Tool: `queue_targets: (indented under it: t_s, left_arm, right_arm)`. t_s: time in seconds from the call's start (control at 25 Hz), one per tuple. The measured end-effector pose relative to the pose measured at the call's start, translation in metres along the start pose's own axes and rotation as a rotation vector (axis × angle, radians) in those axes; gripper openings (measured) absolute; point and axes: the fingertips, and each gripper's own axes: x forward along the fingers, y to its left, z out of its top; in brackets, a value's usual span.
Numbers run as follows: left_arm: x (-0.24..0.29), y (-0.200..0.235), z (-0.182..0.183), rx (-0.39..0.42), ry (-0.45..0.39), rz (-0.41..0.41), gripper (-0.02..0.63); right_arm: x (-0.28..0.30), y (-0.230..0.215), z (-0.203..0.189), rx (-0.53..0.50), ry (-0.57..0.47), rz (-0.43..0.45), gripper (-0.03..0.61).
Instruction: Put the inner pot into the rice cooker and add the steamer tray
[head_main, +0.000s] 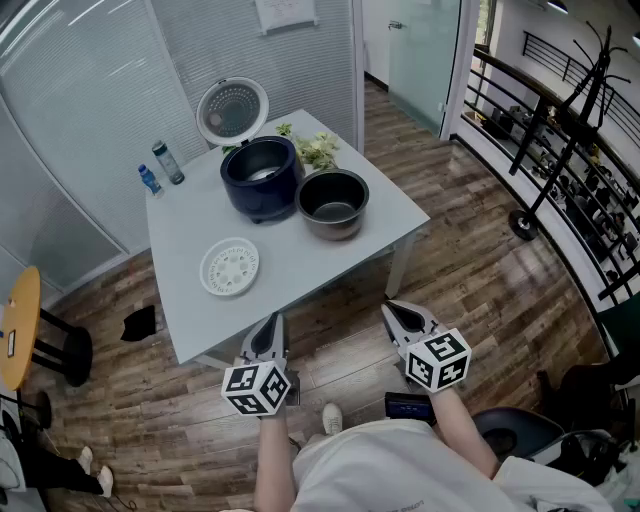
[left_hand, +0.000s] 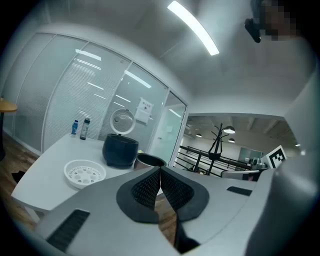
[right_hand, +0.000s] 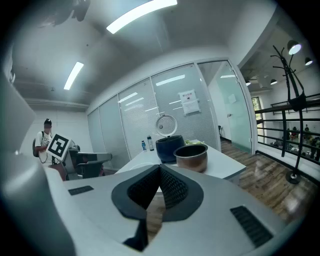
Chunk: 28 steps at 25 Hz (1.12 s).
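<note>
Both closed grippers (head_main: 274, 326) (head_main: 394, 311) point slightly downward.

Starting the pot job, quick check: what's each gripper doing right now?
Left gripper: jaws closed, holding nothing.
Right gripper: jaws closed, holding nothing.

1. My left hand-held gripper (head_main: 272, 322) has a pale grey shell that tapers to a point. At its rear sits a cube (head_main: 257, 388) with black-and-white square markers on its faces.
2. My right hand-held gripper (head_main: 393, 310) has the same grey shell and its own marker cube (head_main: 438, 360).
3. In the left gripper view, the black pads (left_hand: 147, 187) have a fine knurled grid, set in a dark rounded surround. A ribbed black slot (left_hand: 70, 227) is cut into the grey flank.
4. The right gripper view shows the same pattern.
5. I wear a pale top (head_main: 370, 465) and a light shoe (head_main: 331, 418).
</note>
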Motion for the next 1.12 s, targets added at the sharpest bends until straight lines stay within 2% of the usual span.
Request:
queue_targets:
  t_s: [0.44, 0.48, 0.52, 0.56, 0.6, 0.88, 1.0, 1.12]
  left_arm:
    - [-0.004, -0.022, -0.007, 0.012, 0.0, -0.011, 0.014]
    - [-0.003, -0.026, -0.009, 0.013, 0.0, -0.01, 0.089]
    - [-0.002, -0.029, -0.011, 0.014, 0.004, -0.008, 0.234]
    - [-0.001, -0.032, -0.013, 0.017, 0.009, -0.004, 0.253]
    - [-0.001, -0.034, -0.014, 0.018, 0.01, 0.001, 0.253]
    - [0.013, -0.067, -0.023, -0.008, 0.0, 0.024, 0.252]
    - [0.016, -0.089, -0.035, 0.02, 0.012, 0.012, 0.252]
    - [0.028, -0.098, -0.05, 0.048, 0.058, 0.006, 0.252]
  right_arm:
    - [-0.024, -0.015, -0.004, 0.061, -0.032, -0.029, 0.018]
    - [-0.027, -0.019, -0.004, 0.071, -0.043, -0.033, 0.031]
    - [-0.029, -0.021, -0.004, 0.078, -0.045, -0.028, 0.116]
    - [-0.03, -0.023, -0.004, 0.082, -0.042, -0.017, 0.191]
    - [-0.032, -0.024, -0.005, 0.083, -0.038, -0.011, 0.218]
    - [-0.058, -0.058, -0.014, 0.093, -0.021, -0.024, 0.225]
    - [-0.075, -0.075, -0.021, 0.099, -0.021, -0.039, 0.225]
    - [-0.076, -0.094, -0.022, 0.127, -0.033, -0.052, 0.225]
